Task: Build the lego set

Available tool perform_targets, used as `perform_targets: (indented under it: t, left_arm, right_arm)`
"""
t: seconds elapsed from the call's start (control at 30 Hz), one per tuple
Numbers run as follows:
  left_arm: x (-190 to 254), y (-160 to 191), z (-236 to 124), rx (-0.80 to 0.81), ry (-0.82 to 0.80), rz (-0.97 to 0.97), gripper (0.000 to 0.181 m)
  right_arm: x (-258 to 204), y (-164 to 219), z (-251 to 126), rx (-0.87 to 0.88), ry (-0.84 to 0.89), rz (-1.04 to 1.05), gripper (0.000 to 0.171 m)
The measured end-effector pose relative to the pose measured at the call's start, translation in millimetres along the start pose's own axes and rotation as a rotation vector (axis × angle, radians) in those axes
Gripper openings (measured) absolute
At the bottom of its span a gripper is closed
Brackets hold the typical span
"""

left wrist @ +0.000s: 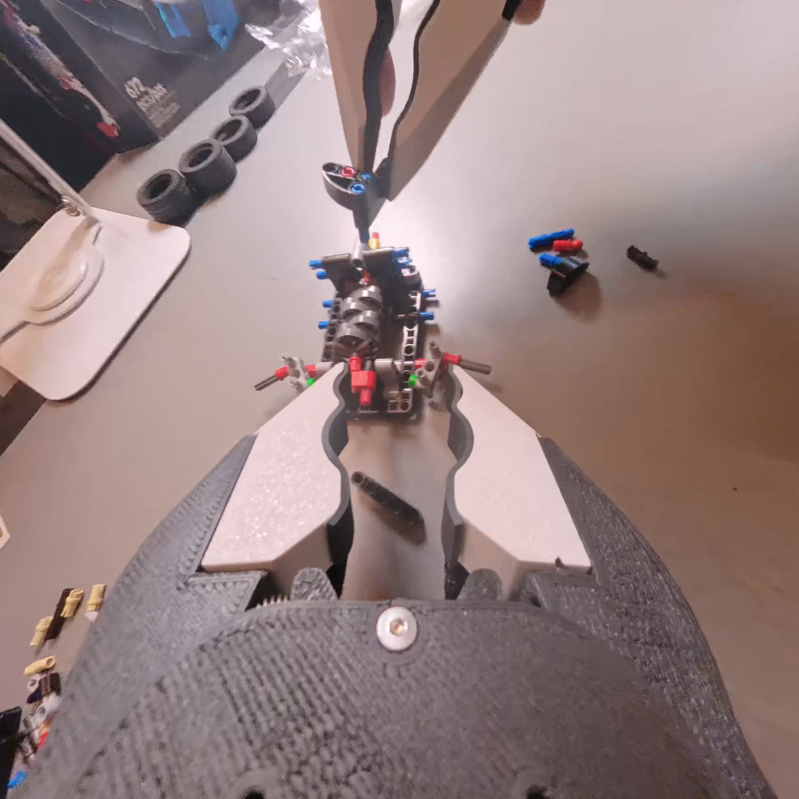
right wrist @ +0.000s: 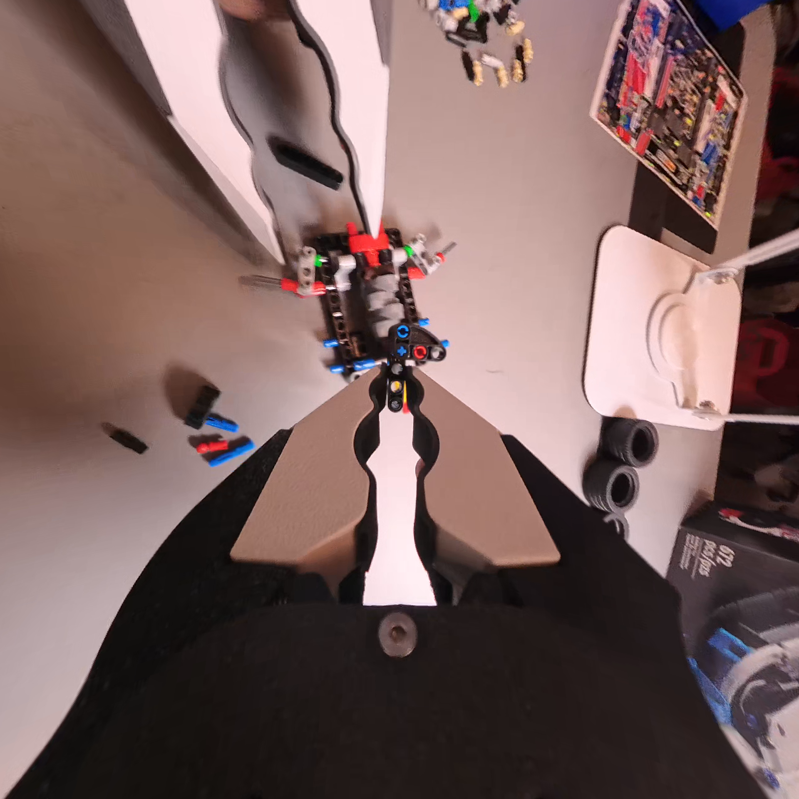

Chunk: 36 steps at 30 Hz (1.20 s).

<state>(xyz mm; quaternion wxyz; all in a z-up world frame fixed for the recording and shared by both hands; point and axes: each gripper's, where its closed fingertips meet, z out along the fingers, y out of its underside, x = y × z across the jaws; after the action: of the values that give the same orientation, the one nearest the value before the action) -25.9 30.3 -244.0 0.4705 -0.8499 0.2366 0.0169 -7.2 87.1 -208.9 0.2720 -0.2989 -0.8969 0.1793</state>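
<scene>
The lego chassis (left wrist: 376, 320), a black frame with grey cylinders and blue, red and green pins, lies on the table; it also shows in the right wrist view (right wrist: 367, 298). My left gripper (left wrist: 395, 372) has its jaws closed around the chassis's near end, by the red part. My right gripper (right wrist: 400, 389) is shut on a black beam assembly (right wrist: 417, 343) with blue and red pins. It holds the assembly upright over the chassis's far end. In the left wrist view the right gripper (left wrist: 372, 190) comes down from the top with this assembly (left wrist: 346, 181).
A loose black beam (left wrist: 387, 501) lies under my left gripper. Loose blue, red and black pins (left wrist: 557, 255) lie right of the chassis. Several tyres (left wrist: 203, 168), the set's box (left wrist: 129, 78), a white stand base (left wrist: 86, 298) and tan pins (left wrist: 69, 605) are at the left. An instruction booklet (right wrist: 666, 103) lies far right. My right fingertips sit around 8 cm from my left ones.
</scene>
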Motion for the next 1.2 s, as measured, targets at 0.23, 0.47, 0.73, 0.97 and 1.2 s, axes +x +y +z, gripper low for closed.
perform_targets:
  t: [0.23,0.47,0.73,0.97,1.2]
  left_arm:
    - [-18.2,20.2,-6.8,-0.056,0.114,-0.13,0.068]
    - [-7.4,26.8,8.7,-0.106,0.202,-0.063,0.054]
    - [12.9,23.3,2.7,-0.081,0.268,-0.008,0.038]
    - [32.6,21.0,-6.1,-0.073,0.303,0.018,0.032]
    - [32.5,18.1,-15.8,-0.051,0.294,0.024,0.034]
  right_arm:
    - [26.8,39.1,19.1,-0.032,0.027,0.127,0.005]
    - [5.4,45.5,36.4,-0.035,-0.06,0.148,0.005]
    - [-24.9,44.2,22.5,-0.052,-0.043,0.13,0.005]
    - [-42.1,41.5,18.0,-0.039,-0.025,0.139,0.005]
    - [-37.3,39.5,6.3,-0.025,0.023,0.152,0.005]
